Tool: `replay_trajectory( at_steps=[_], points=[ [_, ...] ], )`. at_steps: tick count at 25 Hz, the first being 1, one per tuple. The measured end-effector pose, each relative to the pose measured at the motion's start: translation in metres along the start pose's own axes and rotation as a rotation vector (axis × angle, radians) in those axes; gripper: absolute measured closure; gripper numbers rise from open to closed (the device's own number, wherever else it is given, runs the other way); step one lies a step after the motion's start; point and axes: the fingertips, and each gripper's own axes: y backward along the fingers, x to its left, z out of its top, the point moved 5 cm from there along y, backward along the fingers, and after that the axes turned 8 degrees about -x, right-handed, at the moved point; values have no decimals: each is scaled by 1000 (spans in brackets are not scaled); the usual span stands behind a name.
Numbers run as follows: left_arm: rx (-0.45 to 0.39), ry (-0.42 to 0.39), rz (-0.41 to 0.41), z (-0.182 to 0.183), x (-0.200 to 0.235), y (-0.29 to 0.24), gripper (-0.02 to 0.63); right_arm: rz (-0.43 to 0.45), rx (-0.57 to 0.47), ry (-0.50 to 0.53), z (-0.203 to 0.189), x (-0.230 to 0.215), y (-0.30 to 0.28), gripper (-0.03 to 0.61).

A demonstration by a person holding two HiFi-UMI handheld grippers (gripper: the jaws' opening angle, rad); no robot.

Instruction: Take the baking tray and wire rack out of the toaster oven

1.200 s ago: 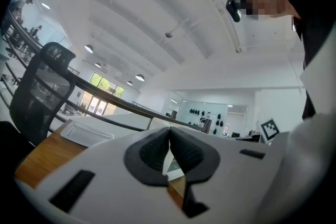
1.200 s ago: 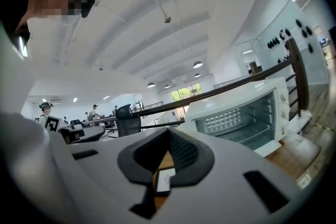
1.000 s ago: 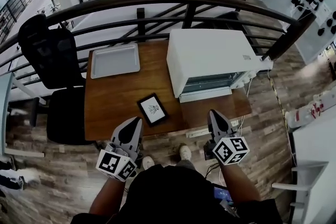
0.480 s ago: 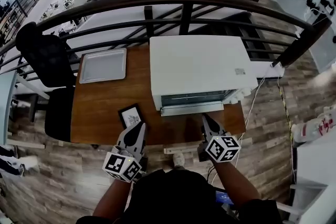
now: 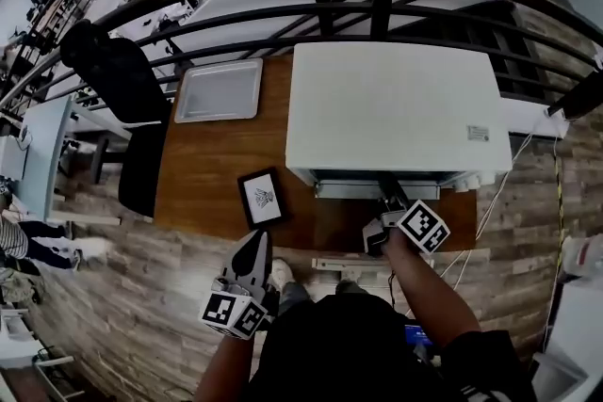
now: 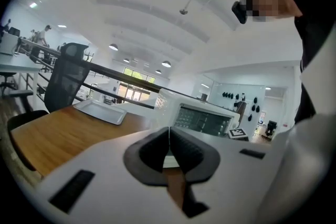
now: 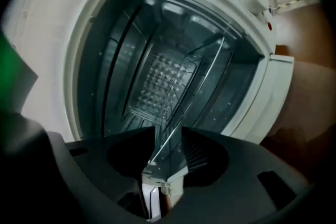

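A white toaster oven (image 5: 386, 104) stands on the wooden table (image 5: 203, 165) with its glass door (image 5: 372, 190) folded down. My right gripper (image 5: 388, 193) is at that door, rolled onto its side. Its jaws have just been opening, and the door's front edge (image 7: 164, 162) lies between them, unpressed. The cavity (image 7: 163, 78) shows a dimpled metal surface deep inside; I cannot make out the wire rack. A silver baking tray (image 5: 219, 90) lies on the table's far left. My left gripper (image 5: 252, 251) hangs shut and empty off the table's near edge.
A black-framed picture (image 5: 261, 198) lies flat near the table's front edge, left of the oven. A dark railing (image 5: 377, 9) runs behind the table and a black chair (image 5: 118, 75) stands at its left. A cable (image 5: 509, 174) trails off to the oven's right.
My right gripper has moved up to the oven's front, rolled onto its side and opened around the door's edge. The left gripper has sunk below the table's edge, still shut.
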Motion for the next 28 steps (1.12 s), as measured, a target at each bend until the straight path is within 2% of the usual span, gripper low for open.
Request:
replay_trajectory(
  at_steps=[5, 8, 10, 12, 13, 14, 18, 24, 28],
  points=[
    [26, 29, 92, -5, 8, 15, 600, -29, 2, -115, -5, -9, -24, 422],
    [44, 42, 118, -9, 10, 22, 600, -37, -27, -158, 0, -13, -34, 433],
    [52, 46, 118, -11, 10, 24, 600, -39, -42, -192, 3, -16, -40, 463],
    [61, 53, 100, -14, 8, 23, 600, -14, -51, -221, 4, -16, -41, 511],
    [67, 58, 88, -15, 8, 22, 600, 2, -52, -226, 3, -15, -39, 567],
    [72, 62, 76, -17, 8, 21, 600, 12, -50, -228, 2, -15, -36, 574],
    [85, 65, 18, -19, 14, 17, 600, 31, -43, -228, -8, -18, -18, 577],
    [112, 55, -92, -14, 21, 10, 600, 13, -93, -251, -14, -15, -4, 577],
    [108, 67, -123, -10, 31, 9, 600, 23, -89, -249, -24, -20, 25, 578]
  ],
)
